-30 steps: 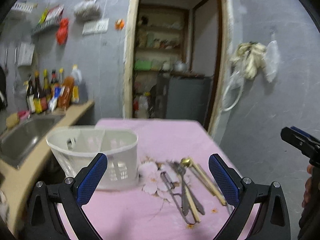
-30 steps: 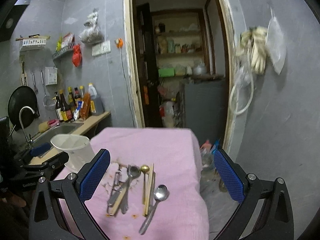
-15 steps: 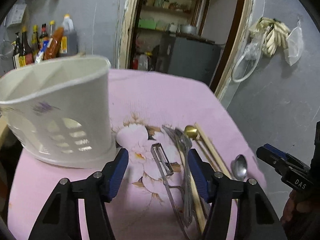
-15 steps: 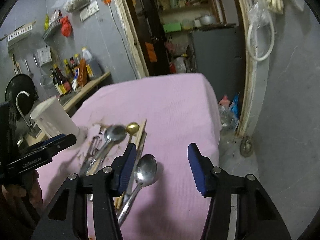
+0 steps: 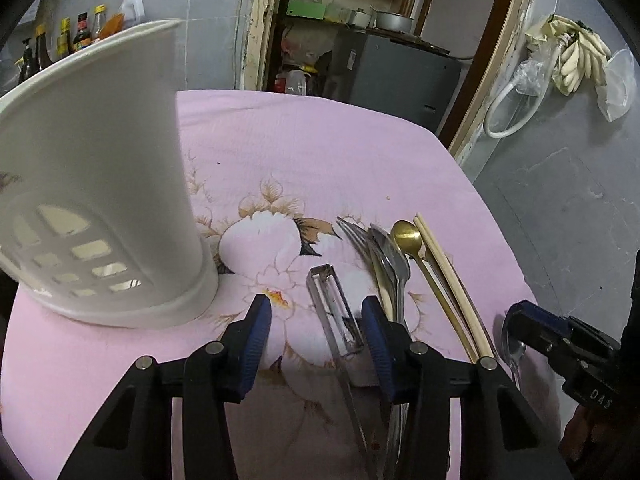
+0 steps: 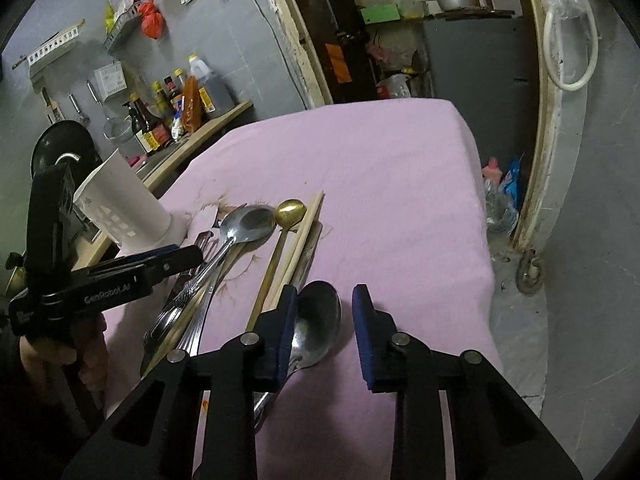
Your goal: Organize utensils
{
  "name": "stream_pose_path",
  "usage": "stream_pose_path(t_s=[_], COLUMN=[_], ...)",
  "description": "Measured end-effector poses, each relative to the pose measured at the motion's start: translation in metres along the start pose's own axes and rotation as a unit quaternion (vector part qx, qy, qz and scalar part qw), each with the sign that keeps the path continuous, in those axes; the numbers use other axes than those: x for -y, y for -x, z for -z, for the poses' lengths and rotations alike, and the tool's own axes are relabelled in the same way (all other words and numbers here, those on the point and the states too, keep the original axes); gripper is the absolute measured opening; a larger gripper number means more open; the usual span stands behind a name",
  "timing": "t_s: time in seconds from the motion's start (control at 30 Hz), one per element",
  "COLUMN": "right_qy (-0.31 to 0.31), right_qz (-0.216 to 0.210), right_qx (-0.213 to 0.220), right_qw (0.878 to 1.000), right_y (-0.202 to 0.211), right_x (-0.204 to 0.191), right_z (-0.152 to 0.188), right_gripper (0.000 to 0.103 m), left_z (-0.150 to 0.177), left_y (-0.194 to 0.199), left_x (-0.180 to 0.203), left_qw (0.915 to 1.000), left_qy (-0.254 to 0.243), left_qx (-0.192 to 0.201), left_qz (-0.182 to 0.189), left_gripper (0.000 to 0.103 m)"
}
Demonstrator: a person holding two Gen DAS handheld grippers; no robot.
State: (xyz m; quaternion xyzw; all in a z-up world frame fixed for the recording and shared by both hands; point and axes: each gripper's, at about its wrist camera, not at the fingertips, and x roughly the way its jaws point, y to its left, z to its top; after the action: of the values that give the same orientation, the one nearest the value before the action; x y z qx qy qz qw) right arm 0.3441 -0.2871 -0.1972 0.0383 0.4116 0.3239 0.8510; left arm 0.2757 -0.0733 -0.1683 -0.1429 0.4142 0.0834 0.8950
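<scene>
A white basket (image 5: 96, 216) stands on the pink tabletop (image 5: 320, 152); its inside is hidden. Just right of it lie a peeler (image 5: 334, 304), fork (image 5: 354, 236), spoons and chopsticks (image 5: 452, 284). Left tongs (image 5: 316, 320) gape around the peeler; right tongs (image 6: 324, 320) gape over a steel spoon (image 6: 318, 328) near the tabletop's right edge.

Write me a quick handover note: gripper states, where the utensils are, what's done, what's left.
Left gripper: open, low over the peeler, nothing held.
Right gripper: open, around the bowl of the steel spoon, not closed on it.
On the pink cloth: fork, big spoon, gold spoon, chopsticks.
White holder stands left of them; its inside isn't visible.
Done: no utensil lifted yet. Left: all go in the holder.
</scene>
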Motion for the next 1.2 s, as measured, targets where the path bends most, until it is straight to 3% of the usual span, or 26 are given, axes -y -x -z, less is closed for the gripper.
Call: stream_pose_path(t_s=[0.23, 0.37, 0.5, 0.57, 0.6, 0.83, 1.2], right_qy=[-0.003, 0.001, 0.001, -0.003, -0.008, -0.028, -0.009], right_qz=[0.015, 0.019, 0.01, 0.006, 0.005, 0.012, 0.061], right_qx=[-0.023, -0.027, -0.033, -0.034, -0.033, -0.011, 0.115], right_qw=[1.0, 0.999, 0.999, 0.999, 0.999, 0.999, 0.991], right_y=[-0.007, -0.008, -0.008, -0.005, -0.003, 0.025, 0.095], right_x=[0.004, 0.005, 0.004, 0.005, 0.005, -0.002, -0.075], right_z=[0.002, 0.002, 0.0, -0.001, 0.0, 0.001, -0.025], right_gripper=[0.025, 0.025, 0.025, 0.011, 0.009, 0.002, 0.002], left_z=[-0.009, -0.013, -0.015, -0.014, -0.013, -0.007, -0.027], left_y=[-0.009, -0.013, -0.011, -0.005, -0.001, 0.048, 0.142], left_x=[0.014, 0.018, 0.016, 0.01, 0.007, -0.002, -0.046], left_qw=[0.9991, 0.9975, 0.9977, 0.9982, 0.9984, 0.9987, 0.9889], left_qy=[-0.021, -0.039, -0.031, -0.015, -0.01, -0.005, 0.021], left_qx=[-0.026, -0.047, -0.059, -0.058, -0.055, 0.0, 0.122], left_qz=[-0.027, -0.034, -0.013, 0.0, 0.008, 0.05, 0.082], left_gripper=[0.043, 0.021, 0.016, 0.014, 0.013, 0.012, 0.012])
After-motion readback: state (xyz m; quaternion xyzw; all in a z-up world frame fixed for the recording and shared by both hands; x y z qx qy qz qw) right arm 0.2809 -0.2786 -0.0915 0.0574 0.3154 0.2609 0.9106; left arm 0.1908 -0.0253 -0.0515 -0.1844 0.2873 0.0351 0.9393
